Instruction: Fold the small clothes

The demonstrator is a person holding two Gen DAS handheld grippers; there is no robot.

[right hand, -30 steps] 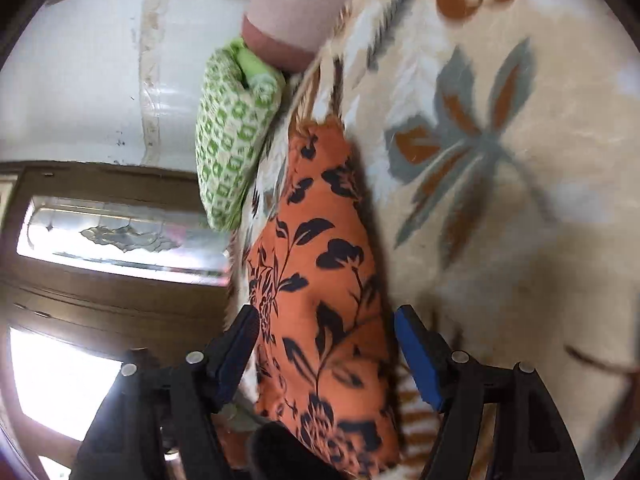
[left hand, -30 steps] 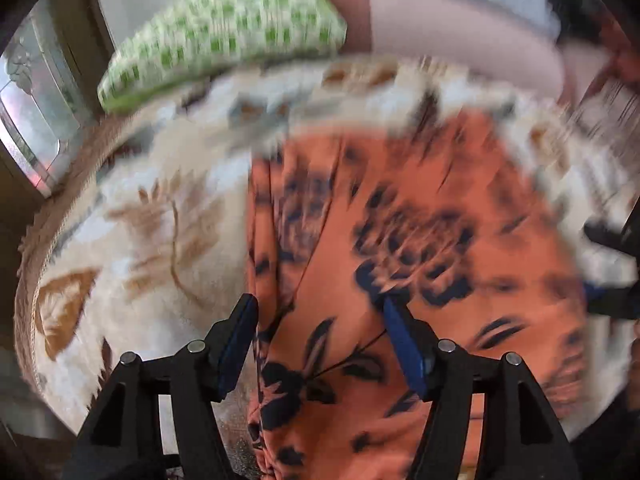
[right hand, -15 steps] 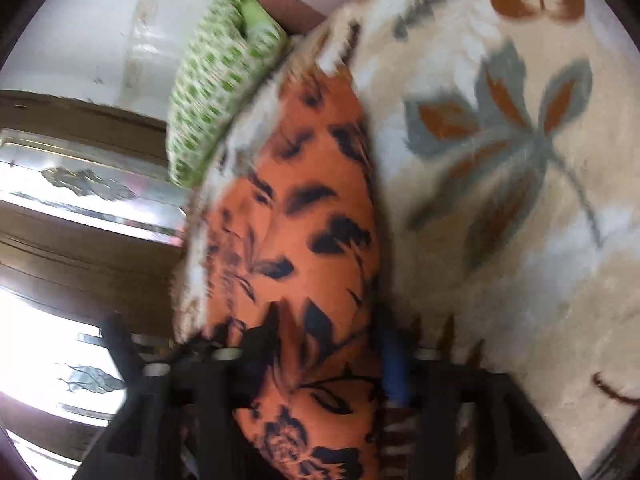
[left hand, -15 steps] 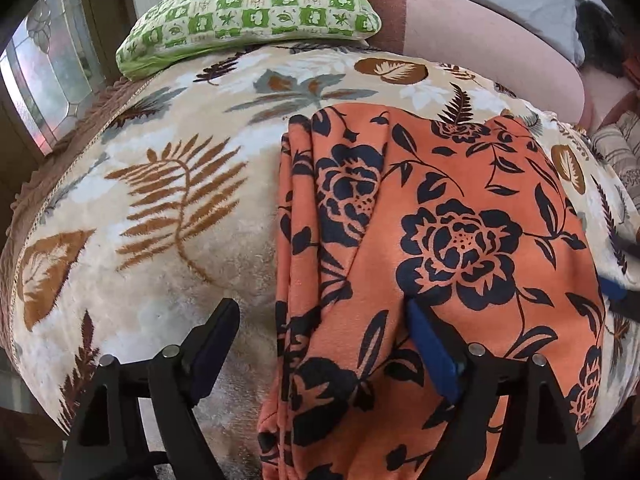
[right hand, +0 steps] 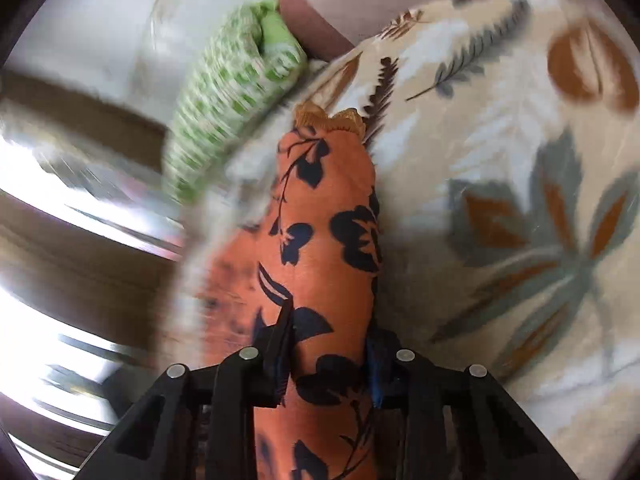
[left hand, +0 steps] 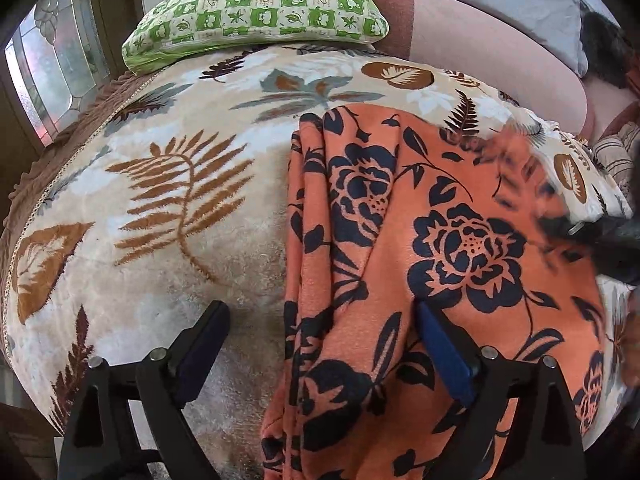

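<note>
An orange garment with dark blue flowers [left hand: 440,240] lies on the leaf-patterned blanket [left hand: 160,200]. Its left side is bunched in long folds. My left gripper [left hand: 320,336] is open just above the garment's near left edge; the right finger is over the cloth, the left finger over the blanket. My right gripper [right hand: 328,344] is shut on a bunched edge of the same garment [right hand: 324,232] and holds it lifted. It shows blurred at the right edge of the left wrist view [left hand: 608,240].
A green checked pillow [left hand: 256,12] lies at the far edge of the blanket, against a pink bolster [left hand: 480,48]. A glass-paned wooden door [left hand: 52,64] stands on the left. The blanket's brown fringe [left hand: 24,184] marks its left edge.
My right gripper has closed on the garment's edge and is lifting it. My left gripper has drawn back a little and stays open.
</note>
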